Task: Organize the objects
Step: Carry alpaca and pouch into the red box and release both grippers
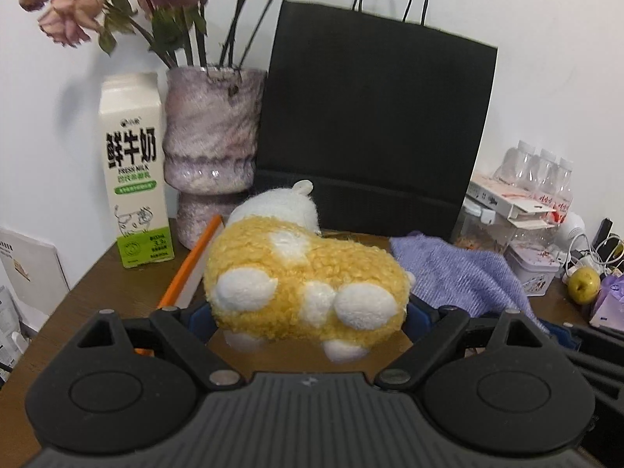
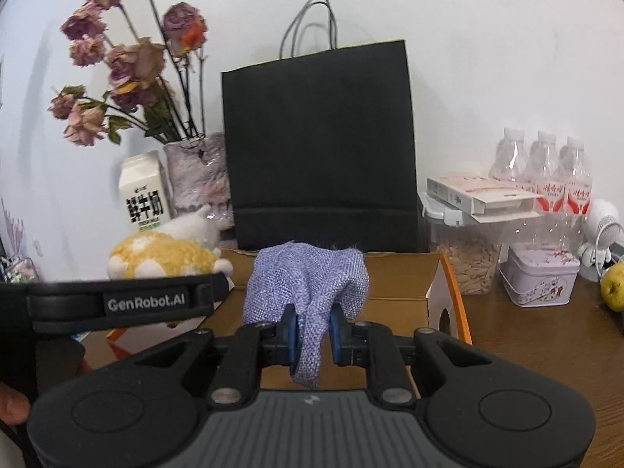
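My left gripper (image 1: pixel 308 312) is shut on a yellow and white plush toy (image 1: pixel 304 277), held above an open cardboard box with an orange rim (image 1: pixel 191 261). The toy also shows in the right wrist view (image 2: pixel 163 257), at the box's left side. My right gripper (image 2: pixel 314 335) is shut on a purple woven cloth (image 2: pixel 308 288) and holds it over the box (image 2: pixel 401 277). The cloth hangs down between the blue pads. The cloth also shows in the left wrist view (image 1: pixel 460 269), to the right of the toy.
A black paper bag (image 2: pixel 319 148) stands behind the box. A milk carton (image 1: pixel 134 171) and a vase of dried roses (image 1: pixel 210 148) stand at the left. Water bottles (image 2: pixel 546 175), a clear container (image 2: pixel 468 257), a tin (image 2: pixel 538 277) and a yellow-green fruit (image 2: pixel 614 286) stand at the right.
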### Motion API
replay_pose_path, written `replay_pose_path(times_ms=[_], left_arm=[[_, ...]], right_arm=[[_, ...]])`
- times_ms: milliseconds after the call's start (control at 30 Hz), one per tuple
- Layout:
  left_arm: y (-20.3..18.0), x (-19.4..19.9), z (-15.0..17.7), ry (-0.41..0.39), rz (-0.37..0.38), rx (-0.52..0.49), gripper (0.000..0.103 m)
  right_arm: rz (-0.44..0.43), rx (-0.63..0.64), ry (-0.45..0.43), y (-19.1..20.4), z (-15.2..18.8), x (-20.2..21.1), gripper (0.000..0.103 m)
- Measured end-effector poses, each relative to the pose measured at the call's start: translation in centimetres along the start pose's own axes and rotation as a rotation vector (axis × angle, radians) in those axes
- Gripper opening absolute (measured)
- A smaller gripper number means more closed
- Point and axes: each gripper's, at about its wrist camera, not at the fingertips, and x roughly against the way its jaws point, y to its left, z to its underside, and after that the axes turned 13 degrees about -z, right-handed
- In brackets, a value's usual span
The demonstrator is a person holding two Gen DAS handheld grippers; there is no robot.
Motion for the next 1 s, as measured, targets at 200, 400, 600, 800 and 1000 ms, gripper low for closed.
replay_pose_path(times_ms=[200, 400, 600, 800, 1000], left_arm=[[-0.2, -1.0, 0.2, 0.016, 0.008, 0.002, 0.092], [-0.2, -1.3, 0.4, 0.015, 0.018, 0.008, 0.098], [-0.2, -1.0, 0.5, -0.010, 0.014, 0.014, 0.103], [0.0, -0.8, 0.4, -0.005, 0.006, 0.020, 0.103], [0.3, 0.1, 0.4, -0.018, 0.010, 0.024, 0.103]], right_arm=[[0.008, -0.002, 0.014, -0.6, 0.4, -1.0, 0.016], [0.024, 0.014, 0.029, -0.6, 0.7, -1.6, 0.023], [0.080, 0.043, 0.044, -0.4, 0.9, -2.0, 0.103], [0.093, 0.047, 0.047, -0.4, 0.9, -2.0, 0.103], [0.099, 0.045, 0.042, -0.3, 0.8, -1.6, 0.103]])
